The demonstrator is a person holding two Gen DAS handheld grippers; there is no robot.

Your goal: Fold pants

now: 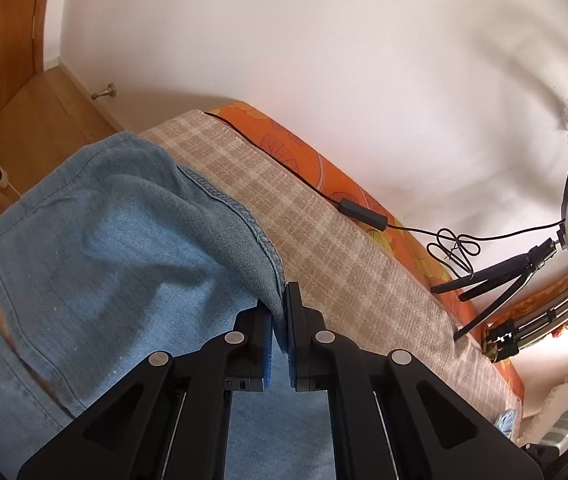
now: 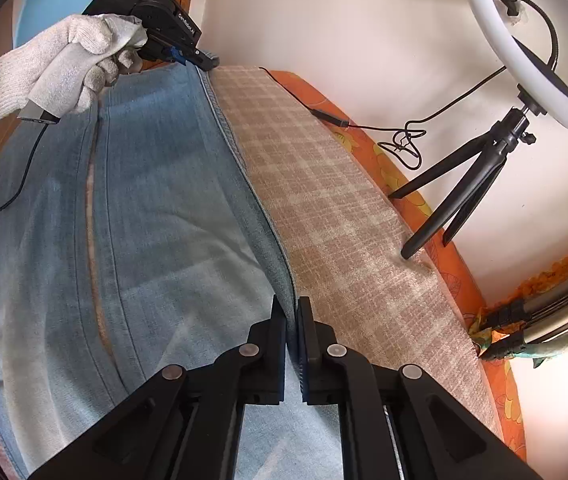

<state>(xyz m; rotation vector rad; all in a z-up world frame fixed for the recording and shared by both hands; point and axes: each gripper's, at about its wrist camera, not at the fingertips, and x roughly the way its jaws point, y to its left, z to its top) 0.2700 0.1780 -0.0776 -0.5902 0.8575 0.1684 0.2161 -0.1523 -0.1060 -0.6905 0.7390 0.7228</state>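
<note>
A bed (image 2: 363, 216) with a beige checked cover fills the scene, and an orange flowered sheet (image 2: 387, 168) shows along its far side by the white wall, where a ring light (image 2: 523, 56) stands on a small tripod. The pants (image 2: 156, 200), light blue jeans, lie lengthwise on the cover, both legs side by side with a narrow gap between them. Denim like this is probably rather heavy and soft; it will sag between two holds, but it is not slippery and it keeps a crease, so the thick outer seam is a good place to take it. This is where both grippers are. The right gripper (image 2: 291, 320) is closed on the seam edge (image 2: 280, 256) of the leg nearest the bare cover, and the cloth rises into a ridge between its pads. Farther along the same edge, the left gripper (image 1: 280, 312) is also closed on the seam, with the fabric draped up over it. A gloved hand (image 2: 72, 60) holds that tool.
</note>
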